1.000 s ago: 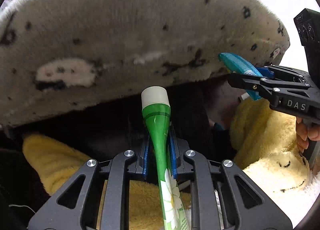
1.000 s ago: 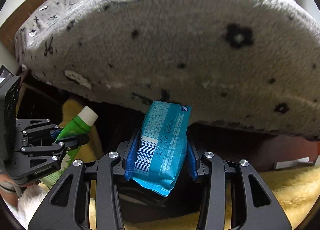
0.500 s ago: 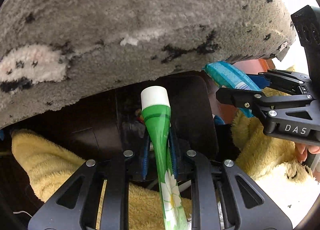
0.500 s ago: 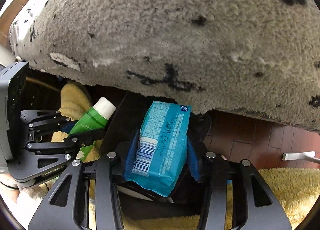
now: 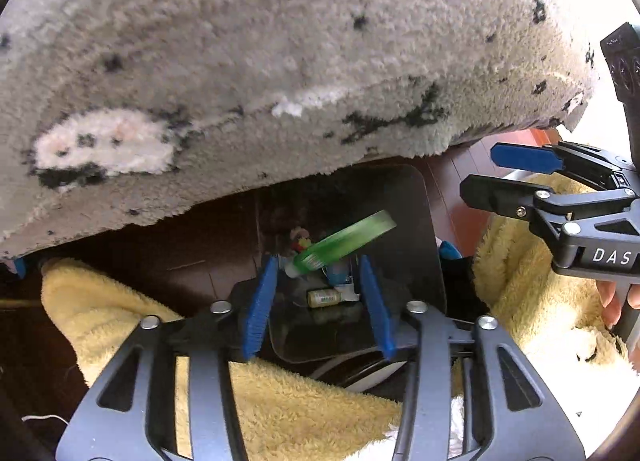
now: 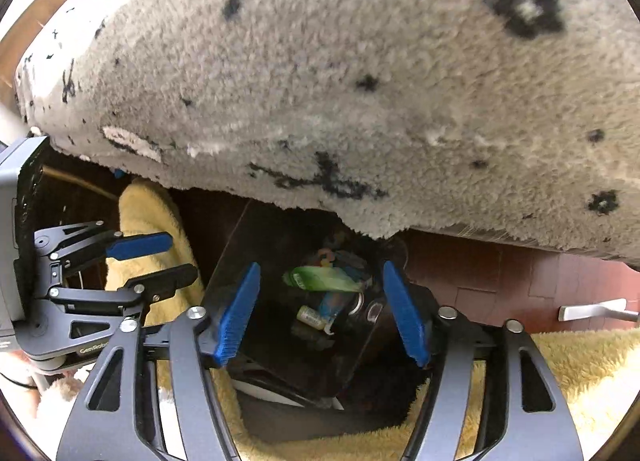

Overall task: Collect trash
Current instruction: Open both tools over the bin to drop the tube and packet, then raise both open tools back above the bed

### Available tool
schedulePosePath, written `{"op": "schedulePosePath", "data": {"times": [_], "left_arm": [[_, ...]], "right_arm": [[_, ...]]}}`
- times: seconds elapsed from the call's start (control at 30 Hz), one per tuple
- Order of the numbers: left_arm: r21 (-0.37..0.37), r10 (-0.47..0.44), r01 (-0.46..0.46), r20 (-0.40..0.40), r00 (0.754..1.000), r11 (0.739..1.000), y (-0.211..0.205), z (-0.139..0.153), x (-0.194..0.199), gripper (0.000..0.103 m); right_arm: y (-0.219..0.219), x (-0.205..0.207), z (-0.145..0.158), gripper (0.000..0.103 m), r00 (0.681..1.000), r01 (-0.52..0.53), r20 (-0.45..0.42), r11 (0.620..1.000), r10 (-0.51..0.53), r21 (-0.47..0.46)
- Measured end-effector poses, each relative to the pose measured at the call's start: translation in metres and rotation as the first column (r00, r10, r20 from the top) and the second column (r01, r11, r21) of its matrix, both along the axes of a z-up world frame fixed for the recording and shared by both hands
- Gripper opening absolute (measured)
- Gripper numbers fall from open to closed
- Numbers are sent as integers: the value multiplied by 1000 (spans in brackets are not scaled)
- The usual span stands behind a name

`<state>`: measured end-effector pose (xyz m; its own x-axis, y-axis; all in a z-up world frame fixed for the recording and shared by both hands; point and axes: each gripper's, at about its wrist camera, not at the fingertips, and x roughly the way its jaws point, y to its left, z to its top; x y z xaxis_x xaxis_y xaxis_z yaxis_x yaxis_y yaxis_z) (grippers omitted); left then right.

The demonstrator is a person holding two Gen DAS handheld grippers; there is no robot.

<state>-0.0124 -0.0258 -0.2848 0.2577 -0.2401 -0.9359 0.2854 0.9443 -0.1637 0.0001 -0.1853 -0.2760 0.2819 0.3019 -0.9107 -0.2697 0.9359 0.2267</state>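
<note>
Two grippers open above the bin — both loads released.
Green tube (image 5: 340,243) lies blurred inside the black bin (image 5: 430,245); left gripper (image 5: 318,301) and right gripper (image 6: 320,311) jaws have just been opening — nothing between them.

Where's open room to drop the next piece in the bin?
The bin has bare dark space along its near wall, below the small bottle. Its far side is crowded: green tube, blue wrapper, other scraps. The rug overhangs the far rim; yellow blanket borders the left.
</note>
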Motion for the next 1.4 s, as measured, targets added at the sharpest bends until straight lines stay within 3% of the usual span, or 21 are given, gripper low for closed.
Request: {"op": "schedulePosePath", "data": {"times": [0.3, 0.5, 0.87, 1.2, 1.4], "left_arm": [[28, 39, -42, 99, 994, 999, 13, 39, -10, 79], [33, 76, -84, 198, 977, 996, 25, 79, -14, 91], [25, 90, -103, 320, 943, 994, 45, 130, 6, 92], [20, 118, -137, 384, 916, 990, 55, 154, 44, 92], [19, 143, -165, 406, 902, 986, 69, 164, 79, 92]], "right_arm": [[-18, -5, 34, 83, 994, 48, 100, 999, -48, 8], [-28, -5, 70, 84, 975, 78, 208, 997, -72, -16], [-35, 13, 117, 84, 936, 105, 342, 994, -86, -37], [-41, 53, 153, 84, 893, 144, 437, 989, -110, -46], [-34, 92, 158, 84, 882, 169, 451, 985, -135, -36]]}}
